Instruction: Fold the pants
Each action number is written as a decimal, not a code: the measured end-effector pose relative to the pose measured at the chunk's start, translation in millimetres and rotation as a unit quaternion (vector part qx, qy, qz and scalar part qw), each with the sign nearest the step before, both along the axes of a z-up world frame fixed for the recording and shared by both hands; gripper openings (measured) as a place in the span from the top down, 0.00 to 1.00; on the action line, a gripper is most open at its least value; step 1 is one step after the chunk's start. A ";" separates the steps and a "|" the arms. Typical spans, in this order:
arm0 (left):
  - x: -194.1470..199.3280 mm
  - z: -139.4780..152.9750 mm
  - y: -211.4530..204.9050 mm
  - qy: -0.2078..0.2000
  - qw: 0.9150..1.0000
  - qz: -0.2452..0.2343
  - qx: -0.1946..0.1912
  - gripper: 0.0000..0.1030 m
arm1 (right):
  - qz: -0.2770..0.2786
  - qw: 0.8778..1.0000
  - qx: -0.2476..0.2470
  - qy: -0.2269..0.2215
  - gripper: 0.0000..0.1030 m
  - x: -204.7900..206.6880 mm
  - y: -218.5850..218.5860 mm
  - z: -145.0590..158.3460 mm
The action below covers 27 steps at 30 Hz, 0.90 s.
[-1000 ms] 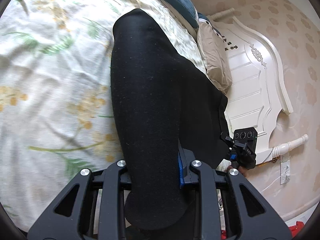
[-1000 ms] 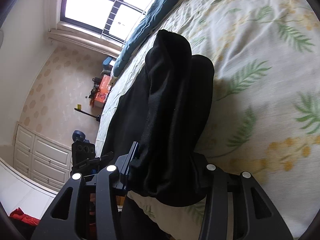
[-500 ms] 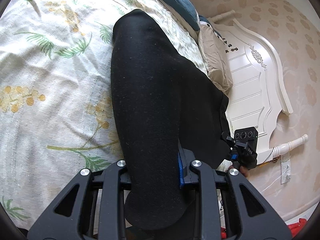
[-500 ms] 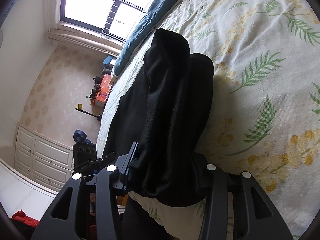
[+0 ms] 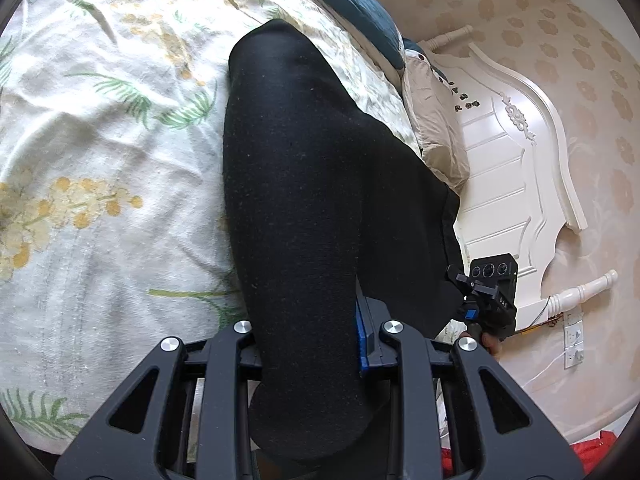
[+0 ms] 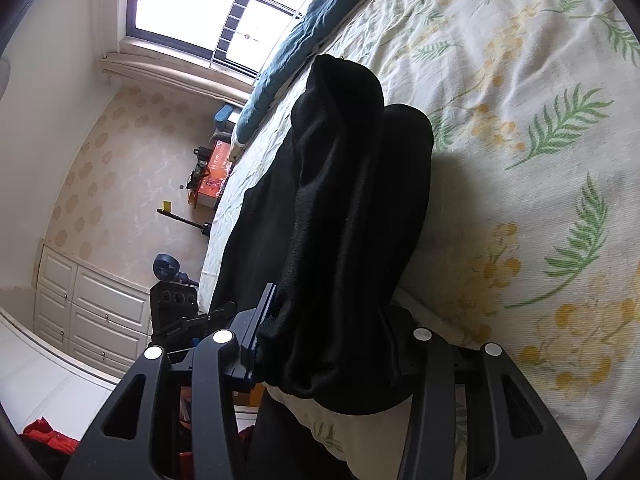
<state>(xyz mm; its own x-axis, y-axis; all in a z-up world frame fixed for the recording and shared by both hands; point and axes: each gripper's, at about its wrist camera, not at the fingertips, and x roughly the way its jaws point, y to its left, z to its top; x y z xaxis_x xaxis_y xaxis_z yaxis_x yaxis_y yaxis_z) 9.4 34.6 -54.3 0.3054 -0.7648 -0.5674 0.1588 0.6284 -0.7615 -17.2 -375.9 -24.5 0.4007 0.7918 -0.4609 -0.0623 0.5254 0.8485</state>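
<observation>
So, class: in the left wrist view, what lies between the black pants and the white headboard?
A beige pillow lies between the black pants and the white headboard, at the bed's edge. This shows in the left wrist view only.

Left gripper [image 5: 308, 344] and right gripper [image 6: 320, 340]: jaws clamped, angled downward.

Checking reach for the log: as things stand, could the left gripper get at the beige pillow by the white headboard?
Probably not: the left gripper is shut on the black pants, which drape between it and the beige pillow.
</observation>
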 end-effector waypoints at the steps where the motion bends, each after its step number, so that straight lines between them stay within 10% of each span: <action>1: 0.1 -1.4 0.3 0.001 1.000 0.000 -0.003 0.75 | -0.002 1.000 0.004 -0.001 0.56 0.1 -1.9 -1.4; 11: -14.4 1.5 1.0 -0.058 0.998 -0.013 0.012 0.45 | -0.038 0.996 0.075 -0.027 0.33 -16.7 -26.7 -11.6; 18: -27.2 29.9 27.1 -0.109 0.994 0.007 0.018 0.17 | -0.050 0.997 0.027 -0.045 0.22 -6.9 -50.7 10.6; 27: 53.9 21.6 36.7 -0.094 0.995 0.027 0.018 0.17 | -0.023 1.000 0.010 -0.015 0.21 72.0 -38.8 -2.3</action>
